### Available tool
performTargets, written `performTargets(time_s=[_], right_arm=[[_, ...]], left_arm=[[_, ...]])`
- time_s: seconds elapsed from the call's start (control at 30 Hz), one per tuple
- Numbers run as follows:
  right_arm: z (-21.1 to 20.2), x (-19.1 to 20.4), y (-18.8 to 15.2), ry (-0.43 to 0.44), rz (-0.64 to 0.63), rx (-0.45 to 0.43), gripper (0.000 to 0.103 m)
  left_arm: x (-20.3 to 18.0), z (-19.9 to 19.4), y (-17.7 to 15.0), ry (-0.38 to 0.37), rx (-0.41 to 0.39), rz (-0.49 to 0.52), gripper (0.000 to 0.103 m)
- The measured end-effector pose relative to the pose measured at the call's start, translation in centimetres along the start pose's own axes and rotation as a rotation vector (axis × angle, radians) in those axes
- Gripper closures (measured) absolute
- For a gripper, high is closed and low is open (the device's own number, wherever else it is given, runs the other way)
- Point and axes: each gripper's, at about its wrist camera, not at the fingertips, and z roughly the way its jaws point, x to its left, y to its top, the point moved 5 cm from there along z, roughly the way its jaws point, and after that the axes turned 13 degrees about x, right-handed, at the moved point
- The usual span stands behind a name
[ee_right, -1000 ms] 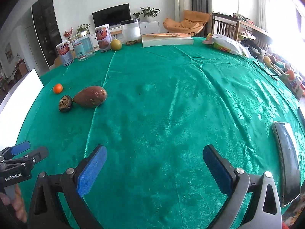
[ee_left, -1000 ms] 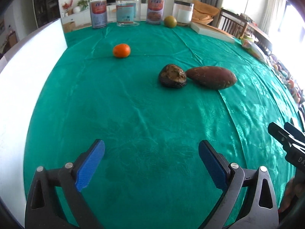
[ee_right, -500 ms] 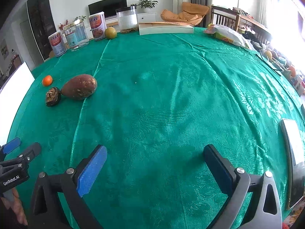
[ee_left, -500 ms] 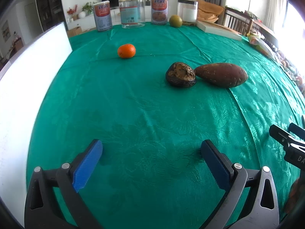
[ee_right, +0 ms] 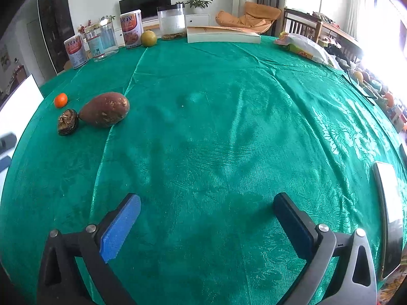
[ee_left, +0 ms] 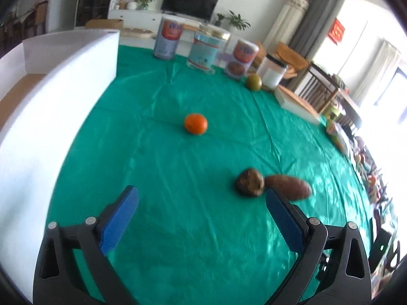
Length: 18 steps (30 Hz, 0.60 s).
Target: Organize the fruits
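Note:
On the green tablecloth lie a small orange (ee_left: 195,124) (ee_right: 60,100), a dark wrinkled fruit (ee_left: 249,182) (ee_right: 67,122) and, touching it, a reddish sweet potato (ee_left: 288,187) (ee_right: 104,109). A green round fruit (ee_left: 253,82) (ee_right: 148,38) sits at the far edge by the jars. My left gripper (ee_left: 202,207) is open and empty, above the cloth, with the dark fruit just beyond its right finger. My right gripper (ee_right: 207,212) is open and empty over bare cloth, far right of the fruits.
A white box (ee_left: 45,96) (ee_right: 17,101) stands along the table's left side. Tins and jars (ee_left: 208,48) (ee_right: 101,40) line the far edge, with a flat white box (ee_right: 222,35) beside them. A phone (ee_right: 388,213) lies at the right edge near my right gripper.
My left gripper has swung left and forward with a tilt, so the orange is now ahead and the dark fruit off to the right. My right gripper has advanced slightly.

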Motion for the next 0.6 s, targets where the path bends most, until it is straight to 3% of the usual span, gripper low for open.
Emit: performTargets(time_s=[0.17,0.23,0.37,0.4,0.43,0.6], right_arm=[[0.0,0.0,0.0,0.001,0.001,0.0,0.0],[0.0,0.1,0.0,0.001,0.001,0.0,0.0],[0.0,0.1,0.0,0.001,0.001,0.0,0.0],[0.0,0.0,0.0,0.001,0.001,0.0,0.0],[0.0,0.0,0.0,0.001,0.001,0.0,0.0],[0.0,0.0,0.0,0.001,0.001,0.0,0.0]], left_arm=[[-1.0,5.5,6.1,0.065,0.035,0.034,0.006],[-1.2,8.1,6.8,0.126,0.065,0.065,0.03],[-1.3,11.1,6.9,0.178,0.088,0.111,0.042],[-1.4,11.3,6.9,0.176,0.078,0.119,0.061],[-1.4,11.4,6.8,0.176,0.08,0.134,0.072],[-1.9,8.1,4.4,0.179,0.06,0.188,0.073]])
